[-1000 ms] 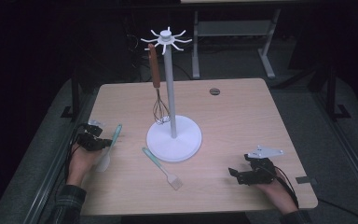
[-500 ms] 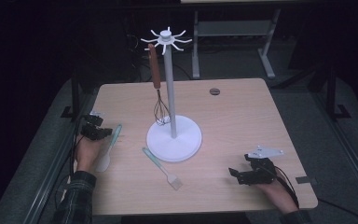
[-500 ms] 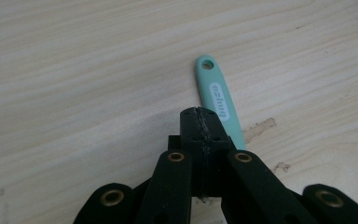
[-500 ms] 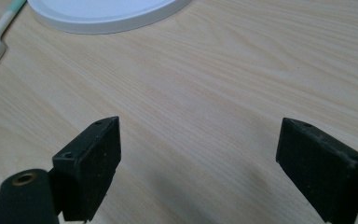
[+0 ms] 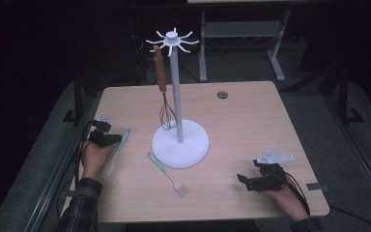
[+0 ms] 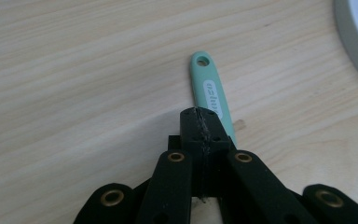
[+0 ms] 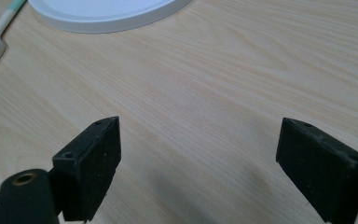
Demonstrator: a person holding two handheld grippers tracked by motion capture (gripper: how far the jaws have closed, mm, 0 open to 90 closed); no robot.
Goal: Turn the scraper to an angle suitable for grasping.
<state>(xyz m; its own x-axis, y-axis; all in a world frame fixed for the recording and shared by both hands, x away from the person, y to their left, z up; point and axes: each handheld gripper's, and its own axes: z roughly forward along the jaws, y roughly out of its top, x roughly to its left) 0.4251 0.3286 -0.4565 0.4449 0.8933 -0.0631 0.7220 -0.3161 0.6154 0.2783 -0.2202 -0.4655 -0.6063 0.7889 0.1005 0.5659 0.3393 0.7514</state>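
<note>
A mint-green spatula [image 5: 122, 141] with a white blade lies on the wooden table [image 5: 251, 125] at the left. My left gripper [image 5: 116, 138] rests over its handle. In the left gripper view the gripper [image 6: 199, 114] has its jaws pressed together with nothing between them, and the spatula handle [image 6: 210, 91] lies on the wood just beyond and under the tips. My right gripper [image 5: 244, 181] stands open near the front right edge. The right gripper [image 7: 200, 140] has only bare wood between its fingers.
A white utensil stand [image 5: 180, 142] with a tall pole and hooks on top sits mid-table; its base [image 7: 102, 14] shows ahead of the right gripper. A brown-handled whisk [image 5: 161, 77] hangs from it. A mint-handled brush [image 5: 169, 174] lies in front of the base.
My left hand has shifted a little farther from the front edge, along the spatula handle. The right hand has stayed put.
</note>
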